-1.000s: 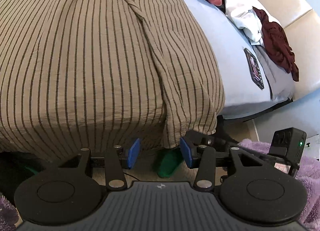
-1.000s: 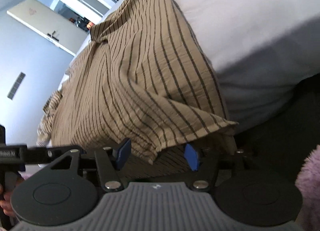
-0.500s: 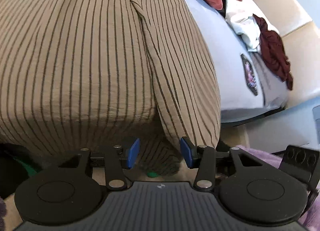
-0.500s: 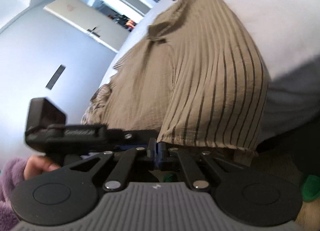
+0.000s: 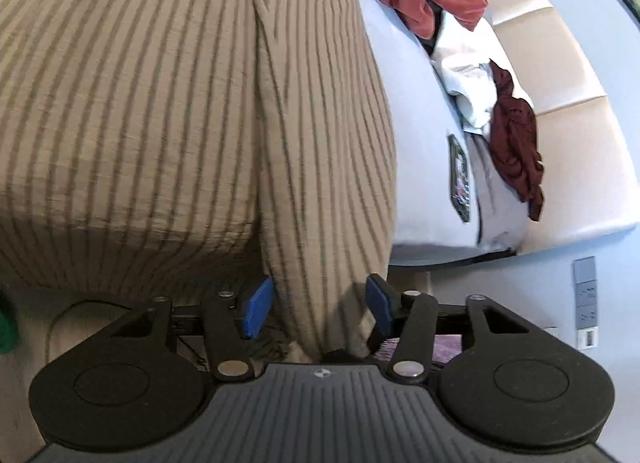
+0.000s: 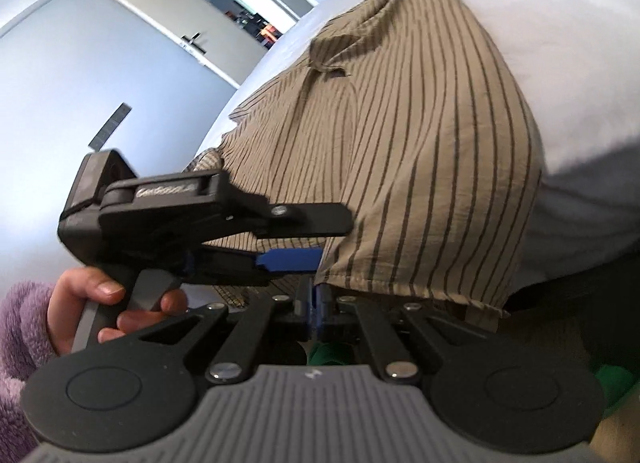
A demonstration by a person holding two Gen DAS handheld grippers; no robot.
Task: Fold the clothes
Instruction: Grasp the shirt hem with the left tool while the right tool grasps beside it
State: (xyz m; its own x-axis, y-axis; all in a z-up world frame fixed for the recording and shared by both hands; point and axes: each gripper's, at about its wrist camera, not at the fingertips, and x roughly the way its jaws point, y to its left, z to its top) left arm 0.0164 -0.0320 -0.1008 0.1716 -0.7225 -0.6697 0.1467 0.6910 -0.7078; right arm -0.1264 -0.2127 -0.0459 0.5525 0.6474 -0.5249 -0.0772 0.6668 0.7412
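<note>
Striped tan shirt [image 5: 160, 111] hangs over the bed's [image 5: 424, 111] near edge. Right gripper [image 6: 316, 309] pinches its hem. Left gripper [image 5: 316, 305] has been closing around a fold, fingers apart. Next it likely must clamp, then lift.

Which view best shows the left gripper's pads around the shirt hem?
The left wrist view: the left gripper has hem folds of the striped shirt between both blue pads, which have just been closing. The right wrist view shows that gripper side-on, with only one pad visible.
</note>
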